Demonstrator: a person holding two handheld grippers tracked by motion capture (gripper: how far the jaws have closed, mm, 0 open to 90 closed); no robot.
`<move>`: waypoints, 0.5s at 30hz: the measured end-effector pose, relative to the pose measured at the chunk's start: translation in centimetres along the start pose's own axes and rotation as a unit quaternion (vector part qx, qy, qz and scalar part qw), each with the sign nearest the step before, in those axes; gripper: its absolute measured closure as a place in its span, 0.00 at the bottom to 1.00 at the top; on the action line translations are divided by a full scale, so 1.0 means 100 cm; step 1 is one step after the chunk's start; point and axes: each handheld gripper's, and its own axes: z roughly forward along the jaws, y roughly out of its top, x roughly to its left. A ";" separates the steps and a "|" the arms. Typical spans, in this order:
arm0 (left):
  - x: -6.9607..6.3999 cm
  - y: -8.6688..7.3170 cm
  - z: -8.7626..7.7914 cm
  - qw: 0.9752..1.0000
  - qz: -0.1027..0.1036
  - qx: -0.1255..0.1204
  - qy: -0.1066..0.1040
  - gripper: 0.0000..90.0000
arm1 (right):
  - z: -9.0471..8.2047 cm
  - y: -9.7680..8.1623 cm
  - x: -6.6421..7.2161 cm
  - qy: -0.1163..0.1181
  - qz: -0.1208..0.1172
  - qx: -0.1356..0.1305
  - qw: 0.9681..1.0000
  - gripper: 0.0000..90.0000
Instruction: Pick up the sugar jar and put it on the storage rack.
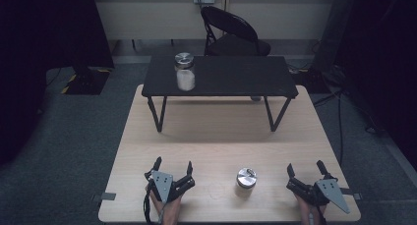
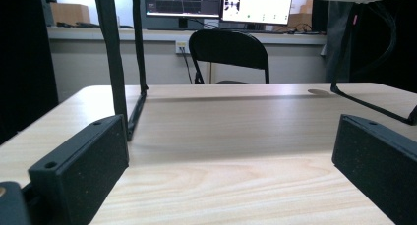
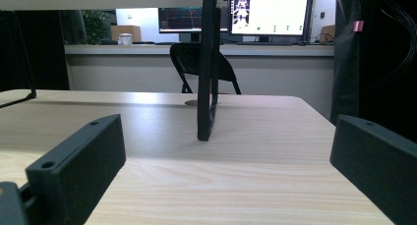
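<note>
Two grippers are seen at the near edge of the wooden table (image 1: 216, 136), close to the camera. Both are held wide open, and nothing is held in either one. The left gripper (image 1: 172, 166) is rested to the left of the small jar (image 1: 246, 179). The right gripper (image 1: 305, 168) is rested to the right of that jar. The small jar is stood upright between them, near both but touched by neither. It is topped with a shiny metal lid.

A second jar (image 1: 185, 71) with white stuff inside is stood on the black shelf (image 1: 231, 77), far behind the small jar.

Trouble could be made if the small jar is bumped from the side by an open jaw, because it could be tipped over or pushed off the near edge. The shiny lid could also be slipped off if it is squeezed too high up.
</note>
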 end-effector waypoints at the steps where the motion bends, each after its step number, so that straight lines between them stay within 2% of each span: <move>1: -0.001 -0.003 0.000 1.000 -0.001 0.000 0.001 0.00 | 0.000 0.000 0.000 0.000 0.000 0.000 1.000 0.00; 3: -0.002 -0.009 -0.002 1.000 0.004 -0.017 0.005 0.00 | 0.000 0.000 0.000 0.000 0.000 0.000 1.000 0.00; 7: -0.005 -0.013 -0.002 1.000 0.016 -0.027 0.003 0.00 | 0.000 0.000 0.000 0.000 0.000 0.000 1.000 0.00; 15: -0.006 -0.013 -0.002 0.999 0.013 -0.028 0.008 0.02 | 0.000 0.000 0.000 -0.001 0.000 0.000 1.000 0.00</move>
